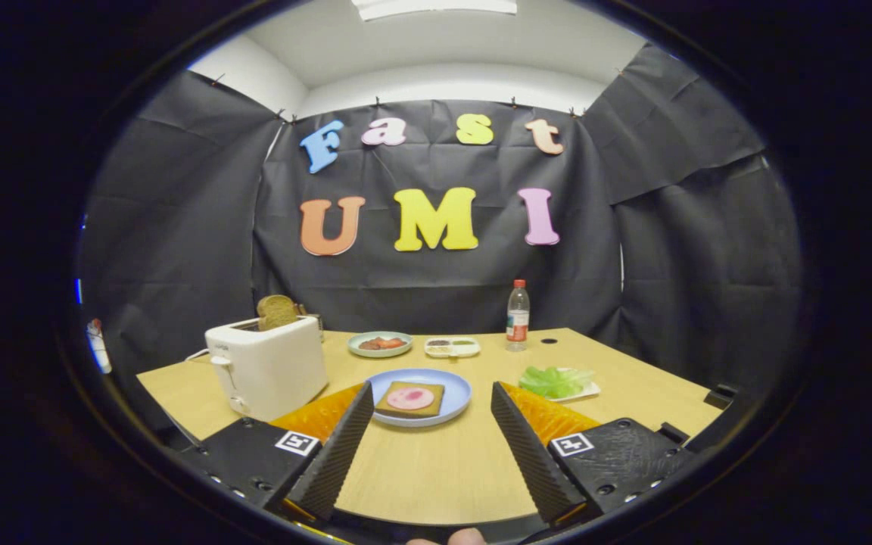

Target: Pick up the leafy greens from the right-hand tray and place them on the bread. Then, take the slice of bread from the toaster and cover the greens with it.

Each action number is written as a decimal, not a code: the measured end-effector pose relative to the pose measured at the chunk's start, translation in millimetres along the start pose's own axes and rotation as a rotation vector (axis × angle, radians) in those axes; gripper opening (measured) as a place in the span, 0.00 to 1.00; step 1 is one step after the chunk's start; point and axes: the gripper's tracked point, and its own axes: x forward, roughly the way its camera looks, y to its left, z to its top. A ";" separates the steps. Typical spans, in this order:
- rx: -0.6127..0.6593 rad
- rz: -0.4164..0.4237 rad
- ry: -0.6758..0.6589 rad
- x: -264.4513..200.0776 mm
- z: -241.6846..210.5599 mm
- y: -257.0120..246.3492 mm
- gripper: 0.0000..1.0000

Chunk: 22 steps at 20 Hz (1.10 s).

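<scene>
My gripper (430, 400) is open, its fingers spread wide above the wooden table (436, 469) with nothing between them. Just ahead of the fingertips lies a blue plate (457, 397) carrying a slice of brown bread (410, 399) topped with a round pink slice of meat. Beyond the right finger, a small white tray (586, 392) holds the leafy greens (555, 381). To the left of the plate stands a white toaster (267, 366) with a brown bread slice (277, 310) sticking up out of its slot.
Further back sit a pale green plate (380, 344) with reddish food, a small white divided dish (452, 347) and a plastic bottle (518, 316) with a red cap. A dark round hole (548, 341) marks the table near the bottle. Black cloth walls surround the table.
</scene>
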 end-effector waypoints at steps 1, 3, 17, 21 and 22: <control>-0.019 -0.017 -0.003 6.1 4.7 -13.5 0.95; -0.044 -0.052 0.006 19.5 10.7 -44.0 0.95; -0.087 -0.073 0.418 196.8 -33.3 -183.4 0.95; -0.099 -0.051 0.528 237.5 -62.3 -191.9 0.96; -0.094 -0.053 0.551 247.7 -69.6 -194.5 0.96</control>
